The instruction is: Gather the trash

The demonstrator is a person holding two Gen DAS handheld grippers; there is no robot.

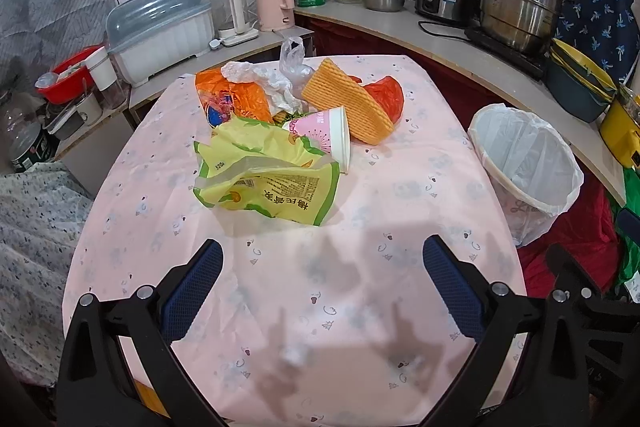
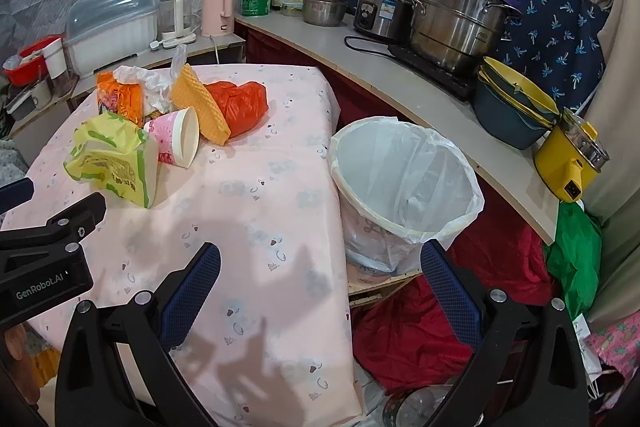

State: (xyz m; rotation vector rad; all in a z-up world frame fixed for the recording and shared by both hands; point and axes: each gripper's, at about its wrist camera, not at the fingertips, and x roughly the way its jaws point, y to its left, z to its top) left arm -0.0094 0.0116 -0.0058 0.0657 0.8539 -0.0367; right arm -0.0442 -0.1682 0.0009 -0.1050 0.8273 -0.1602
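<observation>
While nothing is yet being lifted, the left hand-held gripper [image 1: 322, 267] is hovering low in its frame over the bare near part of the pink-clothed surface [image 1: 400, 195], its blue pads standing wide apart with nothing between them. In the other view, the right hand-held gripper [image 2: 320, 273] is likewise gaping wide and carrying nothing, straddling the surface's right edge at the bottom of the frame.

All the trash is sitting in one heap, upper centre of the left view and upper left of the right view. A crumpled yellow-green snack bag [image 1: 264, 175] is lying nearest, with a pink paper cup [image 1: 326, 135] tipped on its side and touching it. Behind them are lying an orange wrapper [image 1: 232, 99], crumpled white tissue [image 1: 272, 83], a ribbed yellow cloth [image 1: 348, 103] and a red plastic bag [image 1: 386, 95]. A bin lined with a white bag [image 2: 404, 183] is standing just beside the surface's right edge, mouth open and apparently empty.

This looks like the very start: collecting is not yet underway, and the approach is the step in hand. Next, one hand-held gripper probably needs to be reaching toward the heap, most easily the snack bag or the cup, closing on a crumpled fold or the cup's rim, then carrying it rightward over the bin. Thin film may be slipping from the pads, so a bunched part is the safer hold.
</observation>
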